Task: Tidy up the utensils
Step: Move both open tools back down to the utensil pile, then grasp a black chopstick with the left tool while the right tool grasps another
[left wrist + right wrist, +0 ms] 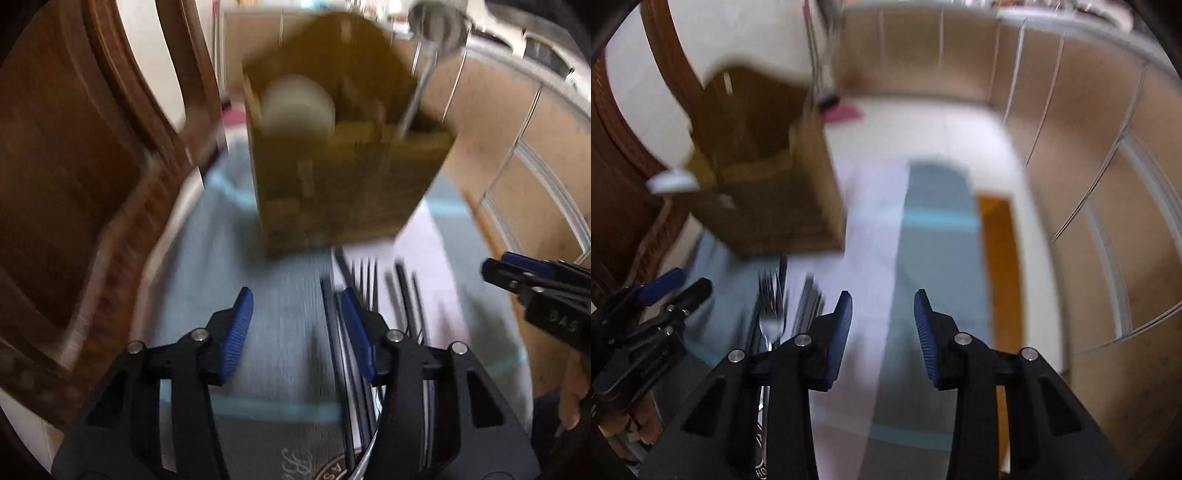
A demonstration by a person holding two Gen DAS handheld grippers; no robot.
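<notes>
1. The fork (pixel 771 314) and other long utensils (pixel 404 299) lie on the cloth (pixel 266 280), just in front of the wooden holder box (pixel 343 173).
2. The left gripper (pixel 295 325) and right gripper (pixel 882 332) are both partly open and hold nothing.
3. The utensils lie close together, so a grab might catch two.
4. The box and chair (pixel 74 184) crowd the left; the right has more room.

Home kitchen: cabinets (pixel 1100 155), wooden chair (pixel 74 177), cutlery (pixel 364 280).

Soft, even daylight, no hard shadows. Heavy motion blur smears the brown wooden utensil caddy (pixel 343 147) (both views); fisheye bending and dark vignetting at edges.
</notes>
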